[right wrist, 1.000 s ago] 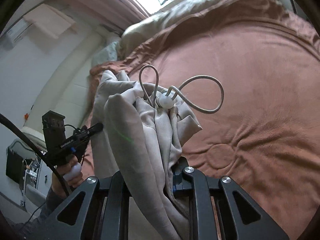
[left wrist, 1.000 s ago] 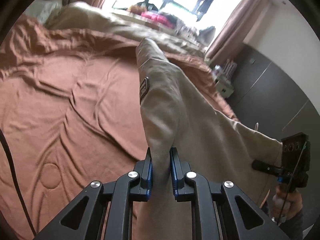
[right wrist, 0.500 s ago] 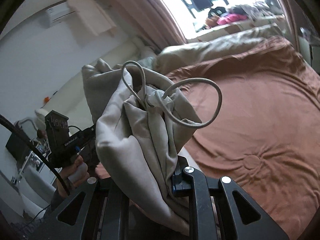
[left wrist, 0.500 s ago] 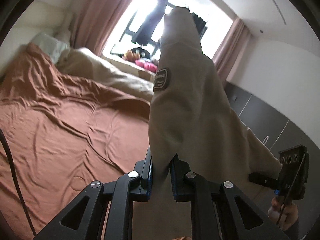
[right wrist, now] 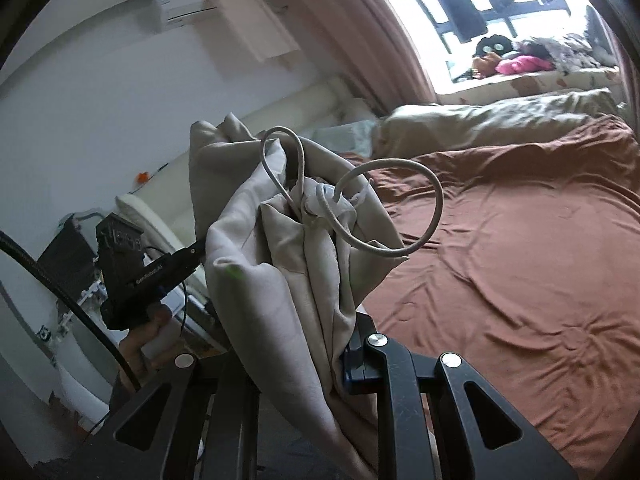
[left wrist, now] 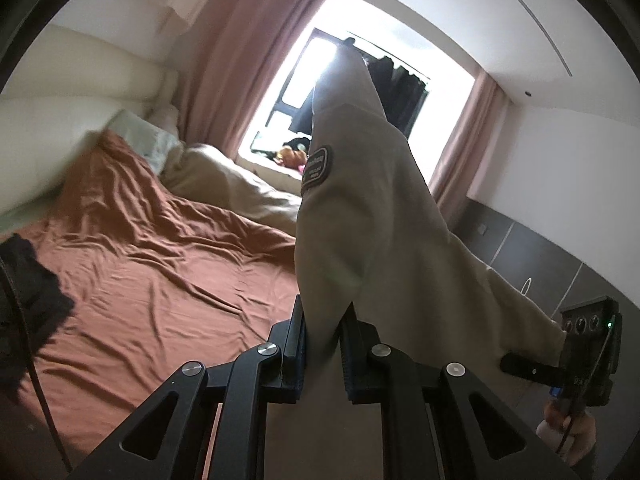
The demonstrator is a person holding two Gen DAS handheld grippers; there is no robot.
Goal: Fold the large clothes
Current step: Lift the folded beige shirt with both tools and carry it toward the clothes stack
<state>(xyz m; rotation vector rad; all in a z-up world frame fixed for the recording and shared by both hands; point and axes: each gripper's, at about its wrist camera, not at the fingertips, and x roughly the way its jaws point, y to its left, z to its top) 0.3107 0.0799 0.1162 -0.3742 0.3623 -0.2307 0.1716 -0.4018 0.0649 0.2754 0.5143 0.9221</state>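
Both grippers, left gripper and right gripper, stay clamped on the beige jacket, which has swung up off the brown bedspread toward twelve o'clock, so it looks ready for spreading flat.

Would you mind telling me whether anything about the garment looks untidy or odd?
Yes: at the right gripper the beige hooded jacket is bunched into a wad, its pale drawcord looping loose, rather than hanging flat for folding.
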